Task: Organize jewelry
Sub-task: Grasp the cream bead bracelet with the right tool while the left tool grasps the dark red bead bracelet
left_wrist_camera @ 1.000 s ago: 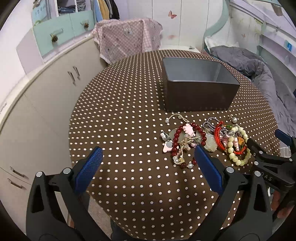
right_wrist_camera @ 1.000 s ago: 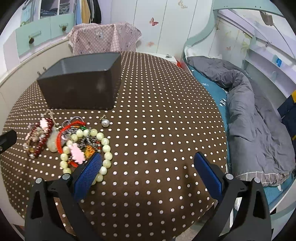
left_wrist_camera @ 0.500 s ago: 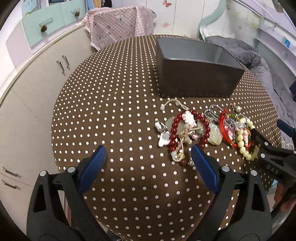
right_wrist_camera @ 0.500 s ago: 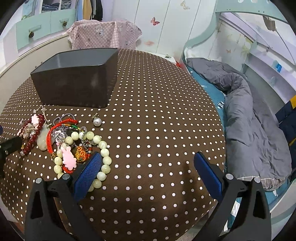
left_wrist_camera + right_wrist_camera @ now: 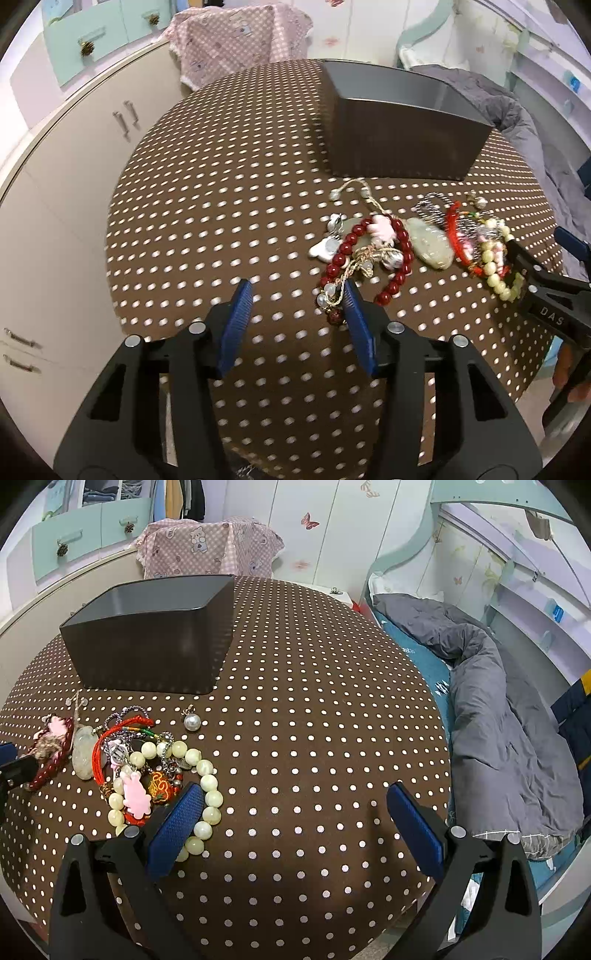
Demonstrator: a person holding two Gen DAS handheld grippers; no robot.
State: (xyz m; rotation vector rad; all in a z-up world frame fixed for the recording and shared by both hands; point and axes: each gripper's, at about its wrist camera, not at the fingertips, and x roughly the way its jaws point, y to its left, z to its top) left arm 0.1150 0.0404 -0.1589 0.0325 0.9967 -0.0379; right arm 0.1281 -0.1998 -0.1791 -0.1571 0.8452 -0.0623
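Note:
A heap of jewelry lies on the dotted brown tablecloth (image 5: 207,206) in front of a dark grey box (image 5: 402,144). It includes a red bead bracelet (image 5: 402,258), a jade pendant (image 5: 430,243), a red cord bracelet (image 5: 110,734), a pale green bead bracelet (image 5: 207,775) and a loose pearl (image 5: 192,722). My left gripper (image 5: 297,291) hangs low just left of the red bead bracelet. Its jaws are closing with only cloth between them, and the right fingertip overlaps the bracelet's edge. My right gripper (image 5: 295,825) stands wide open, its left finger over the pale bead bracelet.
The grey box (image 5: 147,646) is open-topped and looks empty. A pink checked cloth (image 5: 207,550) covers something behind the table. Cream cabinets (image 5: 74,177) stand to the left and a bed with a grey quilt (image 5: 498,709) to the right.
My left gripper has sunk toward the table near the red bead bracelet, and its jaws have narrowed to about half. The right gripper has stayed open and nearly still.

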